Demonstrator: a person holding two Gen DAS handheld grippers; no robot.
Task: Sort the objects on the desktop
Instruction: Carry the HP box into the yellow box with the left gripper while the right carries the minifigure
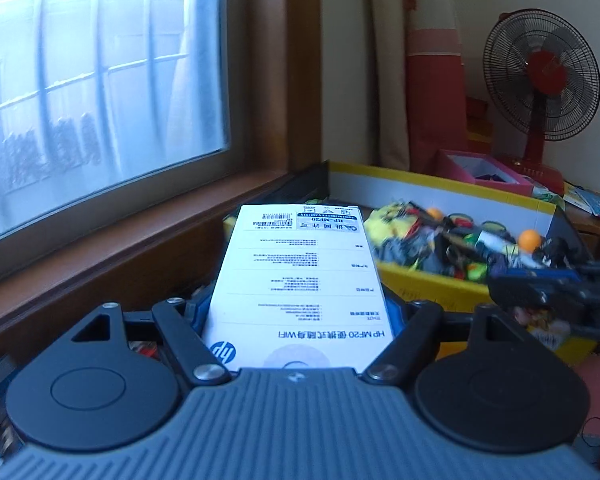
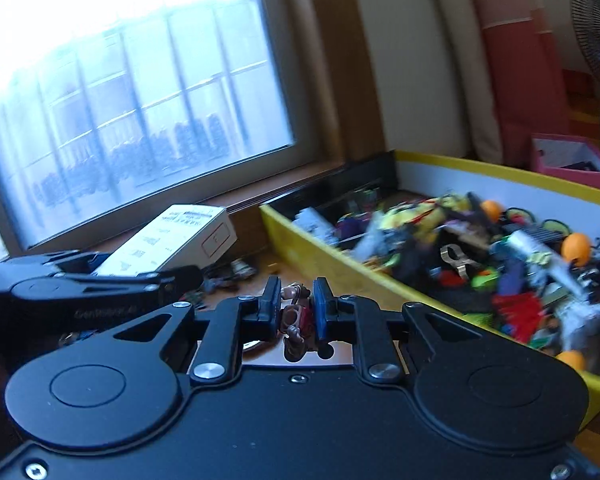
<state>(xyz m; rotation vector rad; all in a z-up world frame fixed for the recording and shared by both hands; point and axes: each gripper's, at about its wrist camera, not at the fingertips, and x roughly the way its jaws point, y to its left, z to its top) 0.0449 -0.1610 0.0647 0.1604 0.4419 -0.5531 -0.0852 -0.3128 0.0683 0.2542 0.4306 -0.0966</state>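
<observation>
Between left jaws — white box [image 1: 300, 280]; right — figurine [image 2: 296, 316].

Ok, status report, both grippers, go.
Left gripper shut on white HP box. Right gripper shut on small toy figure. Yellow bin of toys ahead, path unobstructed.

Daylight enters through the window [image 2: 132, 92], overexposed at upper left. Fisheye edges curve. The yellow box [image 2: 300, 240] contents show motion blur.
</observation>
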